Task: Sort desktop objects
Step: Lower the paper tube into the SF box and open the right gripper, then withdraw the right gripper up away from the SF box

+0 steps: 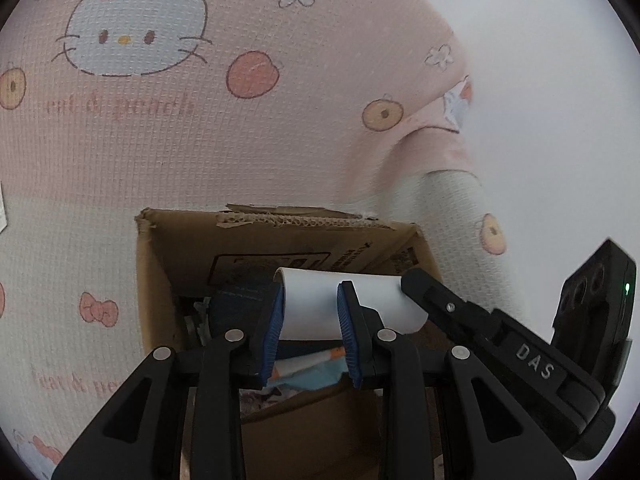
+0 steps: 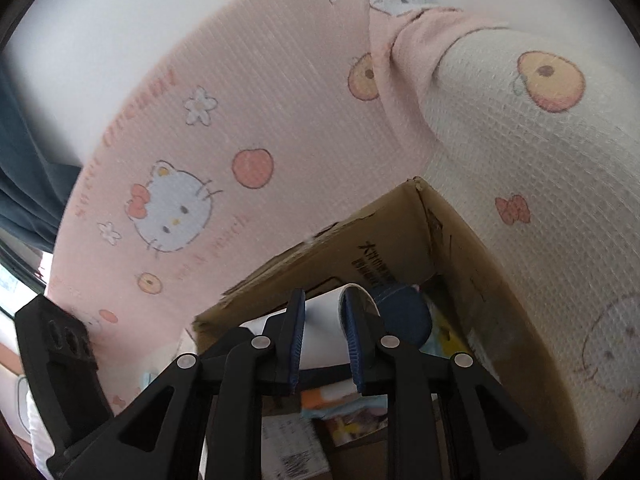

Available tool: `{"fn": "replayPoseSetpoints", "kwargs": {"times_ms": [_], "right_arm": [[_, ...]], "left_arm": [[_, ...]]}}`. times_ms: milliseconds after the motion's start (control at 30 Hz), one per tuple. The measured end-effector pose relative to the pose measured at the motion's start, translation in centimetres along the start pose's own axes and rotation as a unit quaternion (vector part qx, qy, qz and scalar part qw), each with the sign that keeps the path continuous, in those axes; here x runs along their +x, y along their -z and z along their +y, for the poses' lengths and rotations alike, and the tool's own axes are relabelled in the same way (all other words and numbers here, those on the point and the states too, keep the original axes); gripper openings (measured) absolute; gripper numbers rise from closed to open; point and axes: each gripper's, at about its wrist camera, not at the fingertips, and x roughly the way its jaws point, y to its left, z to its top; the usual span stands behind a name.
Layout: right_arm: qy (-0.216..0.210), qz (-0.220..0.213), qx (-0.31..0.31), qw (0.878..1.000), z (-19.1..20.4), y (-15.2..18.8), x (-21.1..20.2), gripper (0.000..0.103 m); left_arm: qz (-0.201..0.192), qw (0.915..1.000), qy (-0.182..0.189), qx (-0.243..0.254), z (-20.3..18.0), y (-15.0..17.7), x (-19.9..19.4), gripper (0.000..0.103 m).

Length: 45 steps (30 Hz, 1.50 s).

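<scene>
Pinching one curled white sheet [image 1: 320, 304] between them, both tongs hang over the open cardboard box [image 1: 172, 248]: the left tongs [image 1: 310, 326] have their blue pads closed on the sheet's near part, and the right tongs [image 2: 324, 340] grip the same sheet [image 2: 322, 328] from the other side, their black body reaching in at the right of the left wrist view. The paper bows up into a roll between the two grips, above the box's mouth and not yet resting on anything inside.

To do this step well, I judge both tongs should drop together until the sheet sits below the torn rim, then let go at the same time, so the curl does not spring out over the wall or catch on the ragged flap.

Inside the box lie a dark blue rounded thing [image 2: 404, 316], some pale blue and orange printed paper or packets [image 1: 316, 368], and a yellowish item [image 2: 444, 332] by the far wall; what each is I cannot tell. The box stands against a pink and white cartoon-cat cloth [image 1: 240, 140] that rises behind it.
</scene>
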Motion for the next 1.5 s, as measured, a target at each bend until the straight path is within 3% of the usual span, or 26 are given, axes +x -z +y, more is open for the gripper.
{"fn": "replayPoseSetpoints", "kwargs": {"times_ms": [133,233,400,433,567,767,1100,1167,1233,1333,1500], "right_arm": [[-0.011,0.0,0.004,1.0,-0.5,-0.1,1.3,0.021],[-0.031,0.0,0.016,0.999,-0.7,-0.3,2.0,0.033],[-0.012,-0.001,0.006,1.0,0.1,-0.5,2.2,0.071],[-0.005,-0.005,0.001,1.0,0.3,-0.6,1.9,0.073],[0.009,-0.024,-0.005,1.0,0.3,-0.6,0.1,0.074],[0.033,-0.03,-0.021,0.999,1.2,0.5,-2.8,0.074],[0.028,-0.021,-0.062,0.997,4.2,3.6,-6.0,0.074],[0.029,-0.021,-0.07,0.997,4.7,4.0,-6.4,0.074],[0.036,-0.024,-0.083,0.996,5.1,4.6,-7.3,0.074],[0.041,-0.032,-0.105,0.993,5.4,5.5,-8.6,0.074],[0.041,-0.036,-0.144,0.988,6.0,7.3,-10.9,0.074]], "left_arm": [[0.002,0.9999,-0.007,-0.011,0.6,-0.2,1.0,0.03],[0.008,0.9998,-0.006,-0.015,0.9,-0.6,1.5,0.041],[0.016,0.9997,-0.003,-0.017,0.7,-0.4,1.7,0.049],[0.011,0.9998,-0.001,-0.019,0.8,-0.2,1.4,0.051],[-0.009,0.9991,-0.005,-0.041,1.3,0.2,-0.1,0.068],[-0.012,0.9961,-0.001,-0.087,3.0,1.1,-2.2,0.068],[-0.073,0.9965,-0.037,-0.015,1.2,3.6,-7.4,0.068],[-0.1,0.9919,-0.075,0.023,0.3,4.4,-8.6,0.068],[-0.132,0.9821,-0.114,0.072,-0.9,5.3,-9.8,0.068],[-0.171,0.9612,-0.162,0.143,-2.7,7.0,-11.4,0.068],[-0.212,0.9306,-0.222,0.199,-4.6,10.3,-13.8,0.068]]}}
